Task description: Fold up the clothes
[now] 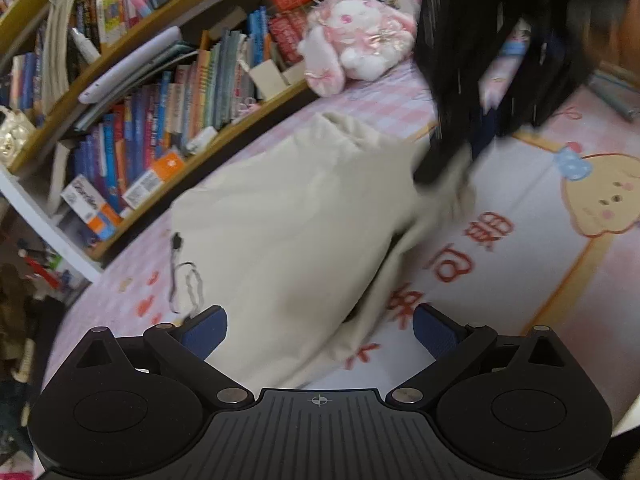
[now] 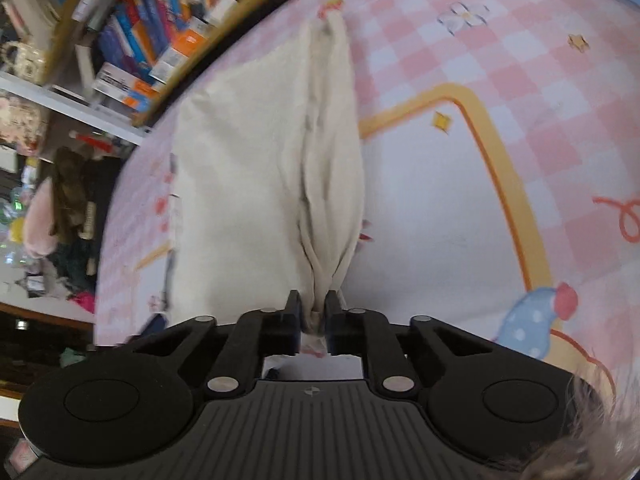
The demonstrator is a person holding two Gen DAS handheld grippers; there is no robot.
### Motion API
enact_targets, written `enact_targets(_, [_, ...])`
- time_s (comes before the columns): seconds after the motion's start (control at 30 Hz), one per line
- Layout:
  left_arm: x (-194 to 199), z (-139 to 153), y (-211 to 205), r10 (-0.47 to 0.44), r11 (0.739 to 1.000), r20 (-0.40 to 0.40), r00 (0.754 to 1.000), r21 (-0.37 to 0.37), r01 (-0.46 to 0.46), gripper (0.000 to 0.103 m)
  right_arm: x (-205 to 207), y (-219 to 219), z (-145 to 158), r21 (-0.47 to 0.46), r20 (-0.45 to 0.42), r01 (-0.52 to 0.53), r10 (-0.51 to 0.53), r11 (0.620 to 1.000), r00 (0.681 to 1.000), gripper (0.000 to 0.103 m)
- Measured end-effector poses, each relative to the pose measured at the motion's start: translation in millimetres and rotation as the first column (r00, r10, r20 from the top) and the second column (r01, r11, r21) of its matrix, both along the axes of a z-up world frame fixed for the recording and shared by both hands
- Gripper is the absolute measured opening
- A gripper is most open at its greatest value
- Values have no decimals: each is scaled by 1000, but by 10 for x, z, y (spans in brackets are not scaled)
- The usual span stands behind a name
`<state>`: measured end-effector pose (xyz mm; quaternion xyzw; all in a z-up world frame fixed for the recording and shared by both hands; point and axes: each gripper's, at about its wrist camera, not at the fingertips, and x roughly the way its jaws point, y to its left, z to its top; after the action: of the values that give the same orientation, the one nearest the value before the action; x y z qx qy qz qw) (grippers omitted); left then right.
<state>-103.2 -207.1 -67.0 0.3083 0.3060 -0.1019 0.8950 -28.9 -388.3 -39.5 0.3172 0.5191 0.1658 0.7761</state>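
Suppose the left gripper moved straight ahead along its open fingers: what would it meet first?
Most likely the cream garment, which lies directly ahead of the open left gripper on the pink bedspread. Depth is hard to judge.

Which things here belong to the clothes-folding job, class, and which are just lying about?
Job:
cream garment
right gripper, shut on a bunched edge of it
left gripper, open above the cloth
pink checked mat underneath

Lying about:
plush rabbit
bookshelf
black cord
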Motion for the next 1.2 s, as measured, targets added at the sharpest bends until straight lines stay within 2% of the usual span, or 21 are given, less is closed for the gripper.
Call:
enact_targets(0.1, [93,-51,40,40,998,43,998,36,-42,101,-33,-58,296,68,92,-14,8,998,996,8])
enact_targets(0.2, [187,-72,151,90,994,86,992,62,-95,101,-51,-97,495,59,144,-32,24,998,989,7])
enact_targets(0.27, [225,-33,253,109,993,72,991,46,-113,101,-60,-90,554,0,168,-51,50,999,985,7])
enact_targets(0.33, [236,21,336,102,995,54,993,10,-103,101,-83,-33,530,-101,187,-90,108,991,976,8])
enact_targets(0.37, [225,36,353,92,996,55,994,11,-93,101,-97,3,512,-156,194,-113,143,981,971,11])
enact_targets(0.4, [211,44,358,79,997,59,995,21,-80,101,-123,46,495,-224,203,-139,186,965,961,20])
enact_targets(0.43, [197,52,363,66,997,62,996,32,-68,101,-181,101,482,-321,224,-168,247,932,943,31])
enact_targets(0.47, [184,54,363,54,998,63,997,41,-56,101,-250,148,478,-415,248,-190,311,890,917,52])
enact_targets(0.5, [173,54,356,43,998,61,997,46,-46,101,-327,203,469,-511,269,-209,387,834,882,59])
enact_targets(0.53, [169,63,351,35,998,56,998,46,-38,101,-421,269,446,-606,288,-232,482,761,827,64])
enact_targets(0.63, [207,129,366,45,999,24,999,16,-46,101,-684,433,328,-801,269,-272,725,534,634,71])
enact_targets(0.7, [237,177,379,56,998,1,998,-8,-56,101,-816,556,212,-869,225,-279,828,410,514,78])
enact_targets(0.73, [261,198,402,63,998,-10,998,-27,-64,101,-877,617,155,-893,203,-274,863,357,462,78])
enact_targets(0.8, [314,247,459,81,994,-35,996,-71,-84,101,-951,740,52,-921,183,-248,897,299,402,79])
enact_targets(0.87, [335,278,499,94,989,-53,994,-107,-99,101,-990,850,-40,-938,185,-210,911,276,368,81])
enact_targets(0.93, [318,277,519,98,987,-59,993,-123,-105,101,-978,975,-141,-951,189,-165,916,260,354,81])
enact_targets(1.0, [281,249,531,87,989,-53,995,-115,-93,100,-954,1080,-254,-961,191,-124,920,246,343,81])
enact_targets(1.07, [217,194,532,65,994,-38,997,-84,-68,100,-943,1143,-343,-970,189,-82,921,229,341,75])
enact_targets(1.1, [174,155,518,48,997,-30,998,-52,-49,100,-928,1151,-364,-972,193,-60,919,227,343,62])
enact_targets(1.17, [75,64,487,7,1000,-9,1000,28,-6,98,-885,1144,-382,-979,170,-39,913,199,370,37])
enact_targets(1.2, [35,26,473,-14,998,4,1000,68,13,95,-863,1123,-358,-977,175,-43,909,207,379,35])
